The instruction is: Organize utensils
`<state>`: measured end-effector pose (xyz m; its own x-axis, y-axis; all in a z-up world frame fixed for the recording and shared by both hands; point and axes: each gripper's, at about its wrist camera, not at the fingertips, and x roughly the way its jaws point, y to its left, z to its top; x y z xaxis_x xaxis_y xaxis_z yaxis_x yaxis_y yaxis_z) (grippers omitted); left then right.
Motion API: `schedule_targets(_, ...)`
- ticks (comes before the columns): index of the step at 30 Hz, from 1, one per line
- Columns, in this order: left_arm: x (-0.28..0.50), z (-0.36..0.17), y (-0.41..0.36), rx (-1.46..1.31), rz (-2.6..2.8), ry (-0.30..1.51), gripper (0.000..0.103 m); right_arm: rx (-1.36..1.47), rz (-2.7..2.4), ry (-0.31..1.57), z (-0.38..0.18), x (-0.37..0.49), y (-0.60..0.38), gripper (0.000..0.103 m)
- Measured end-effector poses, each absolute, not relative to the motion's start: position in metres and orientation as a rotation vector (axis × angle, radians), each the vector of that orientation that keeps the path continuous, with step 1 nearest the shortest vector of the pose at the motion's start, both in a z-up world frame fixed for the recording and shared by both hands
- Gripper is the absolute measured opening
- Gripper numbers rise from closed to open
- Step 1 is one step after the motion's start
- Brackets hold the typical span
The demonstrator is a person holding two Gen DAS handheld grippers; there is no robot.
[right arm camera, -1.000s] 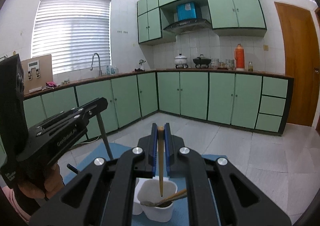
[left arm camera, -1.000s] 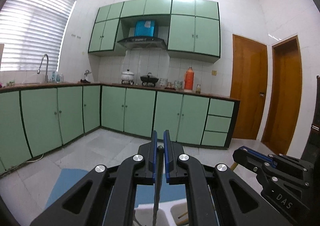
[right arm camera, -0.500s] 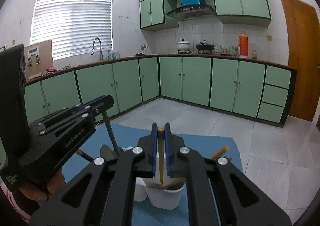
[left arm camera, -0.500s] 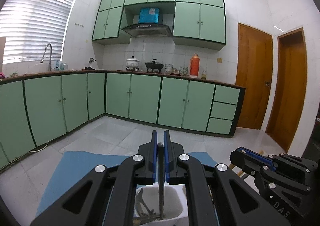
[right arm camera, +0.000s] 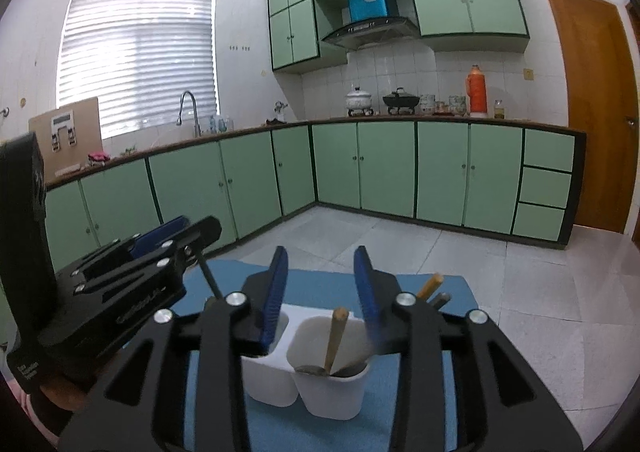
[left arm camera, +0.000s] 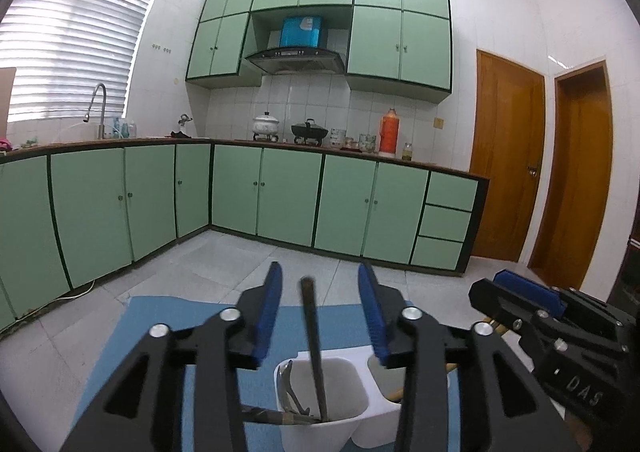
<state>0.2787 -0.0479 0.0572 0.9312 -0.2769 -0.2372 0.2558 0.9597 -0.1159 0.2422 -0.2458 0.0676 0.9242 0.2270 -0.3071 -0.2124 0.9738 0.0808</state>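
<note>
A white two-compartment utensil holder [left arm camera: 348, 426] [right arm camera: 332, 392] stands on a blue mat [left arm camera: 168, 332] [right arm camera: 320, 288]. My left gripper [left arm camera: 318, 316] is open above its left compartment; a dark-handled utensil [left arm camera: 314, 348] stands free in that compartment between the jaws, beside other metal utensils [left arm camera: 290, 396]. My right gripper [right arm camera: 320, 292] is open above the right compartment, where a wooden-handled utensil [right arm camera: 335, 336] stands free. Two more handles [right arm camera: 430, 288] lean out behind the right finger. Each gripper shows at the edge of the other's view.
The mat lies on a pale tiled surface. Green kitchen cabinets [left arm camera: 280, 196] and a counter with pots and an orange flask [left arm camera: 389, 132] run along the far walls. Wooden doors [left arm camera: 504, 156] are at the right.
Both grippers have opened and let go of their utensils, which now stand in the holder. Both cameras have moved closer over the holder.
</note>
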Motion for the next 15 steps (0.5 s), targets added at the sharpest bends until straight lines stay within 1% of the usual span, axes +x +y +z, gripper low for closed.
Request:
schedule_targets(1, 0.277, 0.059, -0.046, -0.085, -0.273, 0.248, 0.046, 0.046, 0.223, 0.314, 0.070, 0.241, -0.247, 0.038)
schedule_targets(2, 0.276, 0.060, -0.045, -0.084, -0.272, 0.244, 0.047, 0.049, 0.221, 0.307, 0.072, 0.240, -0.248, 0.040)
schedule_targets(6, 0.271, 0.065, -0.039, -0.090, -0.268, 0.222, 0.053, 0.057, 0.216, 0.284, 0.077, 0.234, -0.255, 0.041)
schedule_targets(11, 0.266, 0.074, -0.031, -0.111, -0.263, 0.196, 0.059, 0.075, 0.204, 0.245, 0.086, 0.225, -0.266, 0.046)
schedule_targets(12, 0.264, 0.076, -0.029, -0.112, -0.256, 0.185, 0.063, 0.078, 0.201, 0.237, 0.088, 0.223, -0.268, 0.048)
schedule_targets(13, 0.261, 0.079, -0.028, -0.112, -0.250, 0.176, 0.066, 0.084, 0.198, 0.226, 0.090, 0.220, -0.271, 0.052)
schedule_targets(14, 0.257, 0.082, -0.026, -0.110, -0.243, 0.161, 0.068, 0.088, 0.195, 0.219, 0.091, 0.217, -0.273, 0.057)
schedule_targets(15, 0.253, 0.084, -0.024, -0.107, -0.239, 0.151, 0.071, 0.092, 0.188, 0.204, 0.094, 0.212, -0.276, 0.059)
